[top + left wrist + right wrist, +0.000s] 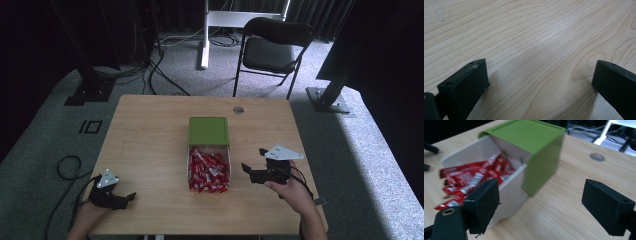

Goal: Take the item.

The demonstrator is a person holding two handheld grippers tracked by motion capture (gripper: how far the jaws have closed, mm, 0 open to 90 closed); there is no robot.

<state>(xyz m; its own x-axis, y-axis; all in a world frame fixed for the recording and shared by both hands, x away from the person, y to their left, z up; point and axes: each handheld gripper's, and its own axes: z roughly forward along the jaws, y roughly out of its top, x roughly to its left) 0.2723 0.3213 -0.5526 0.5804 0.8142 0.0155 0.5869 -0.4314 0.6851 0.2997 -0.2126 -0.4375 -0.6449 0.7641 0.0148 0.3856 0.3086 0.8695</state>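
Drawer box (209, 152) sits mid-table (150, 130), long axis running away from the person: green sleeve (208, 131) at the far end, white tray (229, 159) pulled toward the near edge, heaped with red sachets (208, 172). Right gripper (253, 162) hovers just beside the tray's right wall, jaws wide, holding nothing. Left gripper (131, 196) rests near the front-left corner, jaws wide, empty. Risk, as I judge it: a sideways nudge could skew the tray or spill sachets piled over the rim.

A wooden table (150, 130) is seen; a white box (190, 165) with a green lid (208, 131) is set on its middle; red packets (208, 172) are held inside.
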